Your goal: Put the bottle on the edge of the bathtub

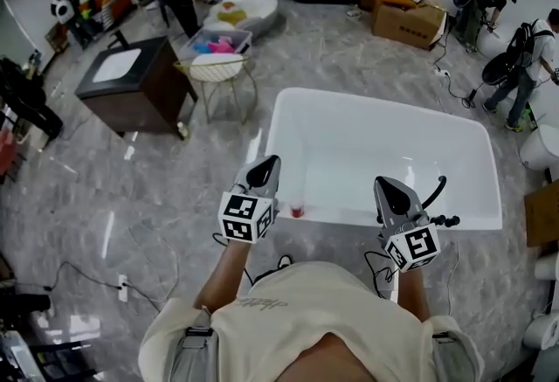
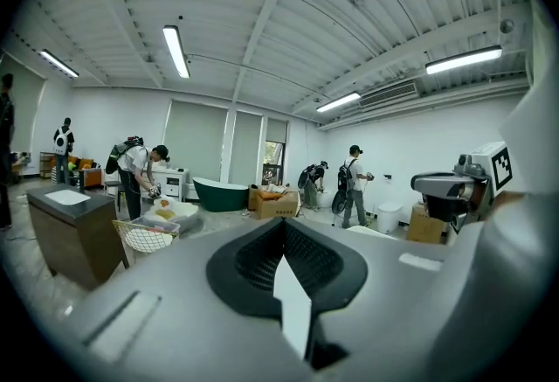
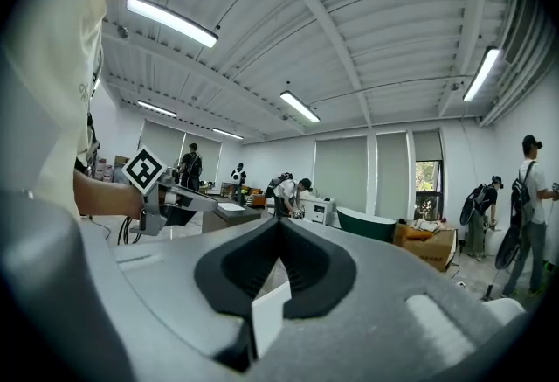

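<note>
Two grippers, left gripper [image 1: 266, 165] and right gripper [image 1: 389, 185], each have jaws pressed together on nothing, while the bottle [image 1: 297, 204] sits on the white bathtub's [image 1: 486, 163] near rim, just beside the left gripper.

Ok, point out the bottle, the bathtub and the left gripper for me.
bottle [image 1: 297, 202]: head view, its pale body.
bathtub [image 1: 345, 218]: head view, bare near rim.
left gripper [image 1: 264, 170]: head view, tips of its shut jaws.

Grey marble floor [image 1: 157, 197]; dark cabinet [image 1: 153, 90]; ceiling strip lights [image 2: 176, 51]
</note>
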`<state>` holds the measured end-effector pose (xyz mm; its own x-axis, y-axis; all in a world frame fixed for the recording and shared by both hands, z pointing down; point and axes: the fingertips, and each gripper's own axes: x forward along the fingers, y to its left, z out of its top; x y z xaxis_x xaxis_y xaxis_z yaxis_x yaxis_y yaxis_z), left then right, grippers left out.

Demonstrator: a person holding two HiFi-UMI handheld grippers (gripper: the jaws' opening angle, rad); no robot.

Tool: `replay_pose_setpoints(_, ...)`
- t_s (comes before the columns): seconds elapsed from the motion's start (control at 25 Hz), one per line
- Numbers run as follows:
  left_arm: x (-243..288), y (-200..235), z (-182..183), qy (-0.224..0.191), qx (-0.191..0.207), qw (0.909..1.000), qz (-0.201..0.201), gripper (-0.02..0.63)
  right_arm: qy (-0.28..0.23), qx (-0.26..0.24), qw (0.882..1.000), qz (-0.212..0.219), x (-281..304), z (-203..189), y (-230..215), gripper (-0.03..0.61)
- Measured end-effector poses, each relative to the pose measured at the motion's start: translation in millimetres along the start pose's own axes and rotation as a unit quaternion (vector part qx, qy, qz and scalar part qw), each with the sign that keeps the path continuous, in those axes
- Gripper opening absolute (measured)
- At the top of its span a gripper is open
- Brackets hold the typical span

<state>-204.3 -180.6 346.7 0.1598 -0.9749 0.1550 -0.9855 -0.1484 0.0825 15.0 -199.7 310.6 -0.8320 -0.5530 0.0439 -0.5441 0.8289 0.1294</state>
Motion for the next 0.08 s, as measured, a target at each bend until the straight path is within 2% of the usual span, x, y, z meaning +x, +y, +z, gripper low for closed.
replay_pose_setpoints(0.08, -0.5, 6.4, -6.4, 0.007, -0.003, 1.0000, 0.005, 0.017, -0.002, -0.010, 1.000, 0.005, 5.5, 2.2, 3.7, 0.000)
